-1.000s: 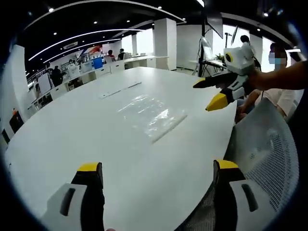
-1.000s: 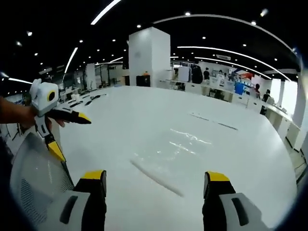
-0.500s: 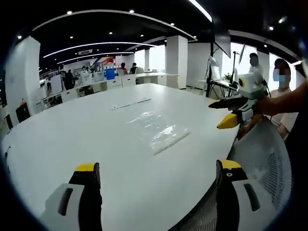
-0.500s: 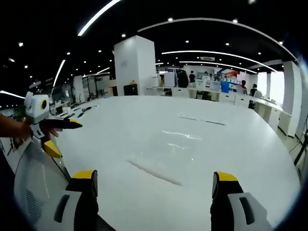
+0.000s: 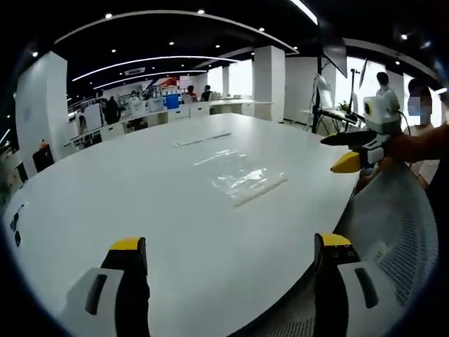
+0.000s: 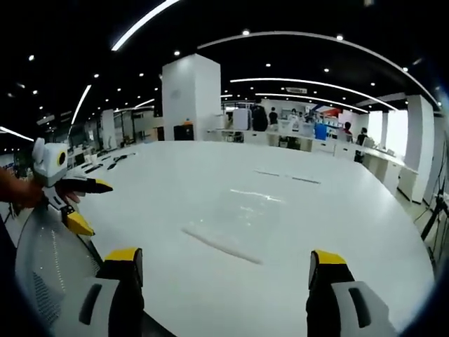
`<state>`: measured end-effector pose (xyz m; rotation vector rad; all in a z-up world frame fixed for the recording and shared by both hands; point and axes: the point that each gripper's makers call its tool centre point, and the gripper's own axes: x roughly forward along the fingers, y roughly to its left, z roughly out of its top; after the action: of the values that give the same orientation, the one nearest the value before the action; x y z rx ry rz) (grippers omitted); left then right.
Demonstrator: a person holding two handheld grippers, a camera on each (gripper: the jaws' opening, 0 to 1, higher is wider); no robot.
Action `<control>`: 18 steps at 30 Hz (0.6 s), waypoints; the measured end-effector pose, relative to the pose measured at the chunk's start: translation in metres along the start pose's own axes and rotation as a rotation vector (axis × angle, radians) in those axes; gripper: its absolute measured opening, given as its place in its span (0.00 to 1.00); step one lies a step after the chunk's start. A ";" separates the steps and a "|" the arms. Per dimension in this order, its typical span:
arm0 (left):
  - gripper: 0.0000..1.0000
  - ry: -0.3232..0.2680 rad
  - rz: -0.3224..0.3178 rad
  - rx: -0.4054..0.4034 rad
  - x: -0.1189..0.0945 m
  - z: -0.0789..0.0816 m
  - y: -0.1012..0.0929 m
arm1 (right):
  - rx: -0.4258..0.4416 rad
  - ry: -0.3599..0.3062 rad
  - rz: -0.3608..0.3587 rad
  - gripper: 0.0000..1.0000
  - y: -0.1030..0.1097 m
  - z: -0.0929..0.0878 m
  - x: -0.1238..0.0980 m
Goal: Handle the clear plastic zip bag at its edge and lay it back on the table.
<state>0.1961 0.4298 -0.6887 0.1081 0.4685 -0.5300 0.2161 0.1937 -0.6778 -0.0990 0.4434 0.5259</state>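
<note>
A clear plastic zip bag (image 5: 247, 179) lies flat on the white table (image 5: 126, 189), its zip strip toward the near edge. In the right gripper view the same bag (image 6: 235, 223) rests ahead of the jaws. My left gripper (image 5: 228, 246) is open over the table's near edge, well short of the bag, with nothing between its yellow-tipped jaws. My right gripper (image 6: 221, 256) is open too, back from the bag. The right gripper (image 5: 354, 151) enters the left gripper view from the right, and the left gripper (image 6: 77, 203) enters the right gripper view from the left.
A white mesh chair back (image 5: 400, 239) stands at the table's near edge, also seen as a chair back (image 6: 49, 260). A thin strip (image 5: 203, 139) lies farther along the table. Desks, a pillar (image 6: 191, 98) and people stand beyond.
Both views have drawn back and up a little, so the bag looks smaller and farther. The bag itself lies where it was. Both grippers stay open.
</note>
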 end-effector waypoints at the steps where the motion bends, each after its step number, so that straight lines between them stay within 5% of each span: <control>1: 0.98 0.001 0.003 -0.004 0.001 0.001 0.001 | 0.002 0.001 -0.001 0.99 0.001 0.000 -0.001; 18: 0.98 0.027 -0.028 0.046 0.000 0.008 -0.012 | 0.010 -0.004 -0.007 0.99 -0.002 0.003 -0.005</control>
<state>0.1929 0.4179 -0.6816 0.1536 0.4846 -0.5671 0.2143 0.1902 -0.6724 -0.0896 0.4418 0.5165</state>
